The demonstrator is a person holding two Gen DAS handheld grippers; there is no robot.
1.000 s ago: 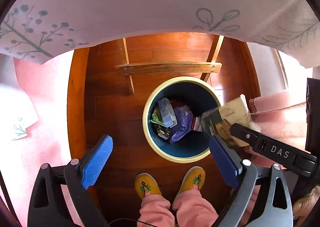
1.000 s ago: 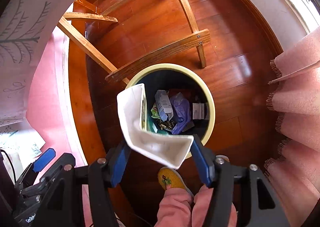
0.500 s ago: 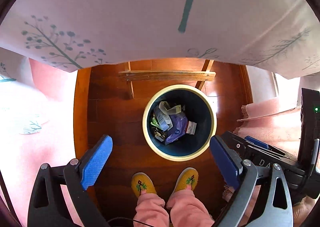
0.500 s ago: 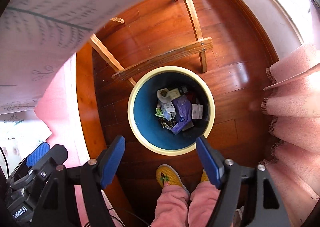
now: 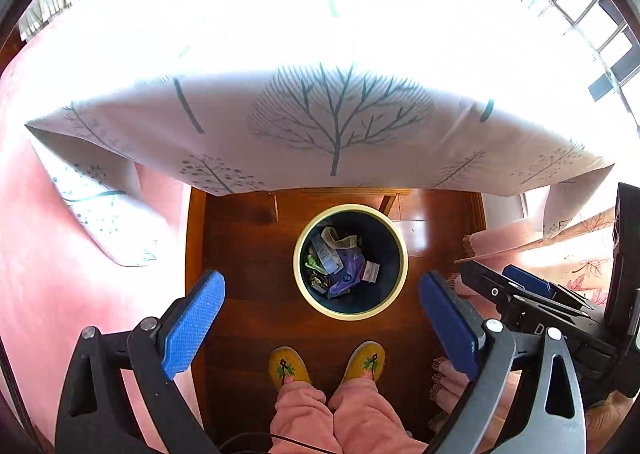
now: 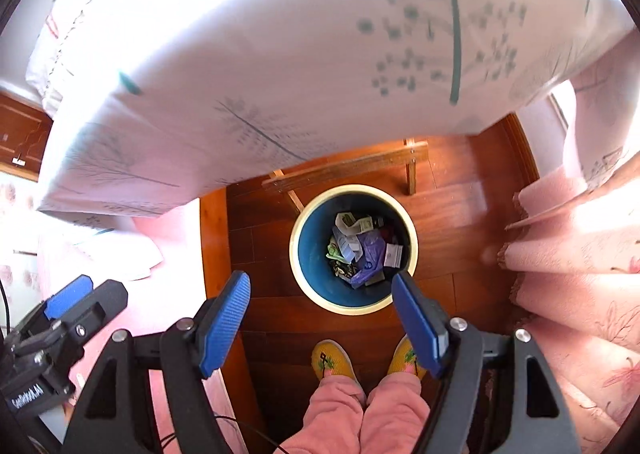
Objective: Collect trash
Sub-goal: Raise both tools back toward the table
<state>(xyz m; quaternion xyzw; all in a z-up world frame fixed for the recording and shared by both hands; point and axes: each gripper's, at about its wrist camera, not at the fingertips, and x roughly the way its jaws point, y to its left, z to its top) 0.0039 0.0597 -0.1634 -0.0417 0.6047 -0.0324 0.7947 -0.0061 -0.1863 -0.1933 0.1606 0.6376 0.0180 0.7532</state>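
A glossy wooden floor [image 5: 248, 254] is lying under both cameras, with a tree-printed white tablecloth [image 5: 320, 122] hanging across twelve o'clock. The round bin [image 5: 350, 261] is standing at the centre of each view, its cream rim ringing a blue inside where the trash [image 6: 362, 250] is lying in a heap of wrappers and a purple bag. The left gripper [image 5: 320, 318] and the right gripper [image 6: 320, 324] are both gaping, released, holding nothing. Yellow slippers [image 5: 326, 364] are showing at six o'clock.
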